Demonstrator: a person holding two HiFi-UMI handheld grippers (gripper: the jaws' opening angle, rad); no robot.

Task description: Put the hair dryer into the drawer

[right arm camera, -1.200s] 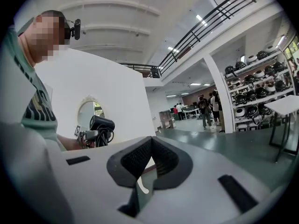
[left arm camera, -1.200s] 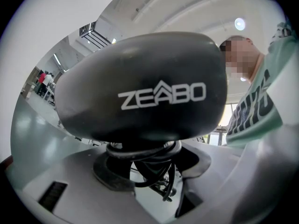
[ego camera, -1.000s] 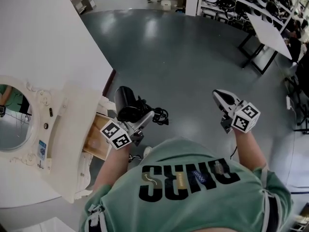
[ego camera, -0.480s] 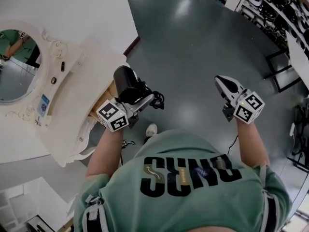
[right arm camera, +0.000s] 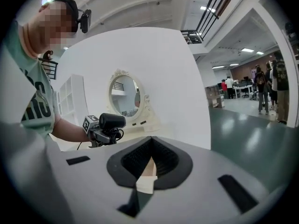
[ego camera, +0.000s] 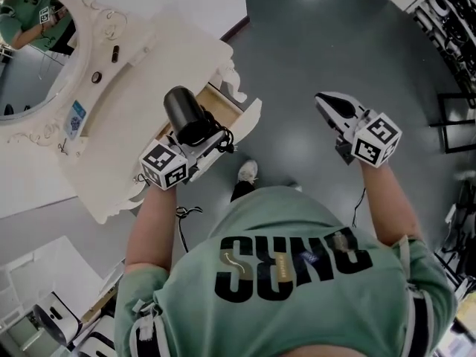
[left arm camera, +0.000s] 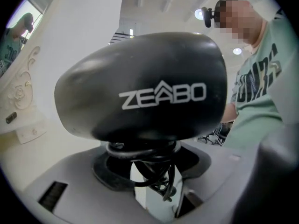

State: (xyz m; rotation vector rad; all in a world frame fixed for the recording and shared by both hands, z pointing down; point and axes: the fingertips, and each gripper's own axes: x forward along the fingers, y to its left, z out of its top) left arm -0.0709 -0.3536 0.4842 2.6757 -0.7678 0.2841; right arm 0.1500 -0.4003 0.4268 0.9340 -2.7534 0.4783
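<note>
The black hair dryer (ego camera: pixel 184 115) points up in my left gripper (ego camera: pixel 204 143), which is shut on its handle and coiled cord. It hangs just above the open drawer (ego camera: pixel 220 101) of the white vanity (ego camera: pixel 141 88), whose wooden inside shows beside it. In the left gripper view the dryer's body (left arm camera: pixel 145 90) fills the frame above the left gripper (left arm camera: pixel 149 160), and the cord (left arm camera: pixel 156 176) hangs between the jaws. My right gripper (ego camera: pixel 321 100) is off to the right over the floor, shut and holding nothing. The right gripper view has the dryer (right arm camera: pixel 112 121) small at the left.
An oval mirror (ego camera: pixel 33 50) stands on the vanity top at the far left. The drawer's white front panel (ego camera: pixel 247 122) juts out toward the grey floor (ego camera: pixel 297 43). Black table legs (ego camera: pixel 454 117) and shelving stand at the right edge. My shoe (ego camera: pixel 248 172) is below the drawer.
My head has turned left, so the vanity now sits higher and more central. The left gripper has carried the hair dryer over the open drawer. The right gripper has barely moved.
</note>
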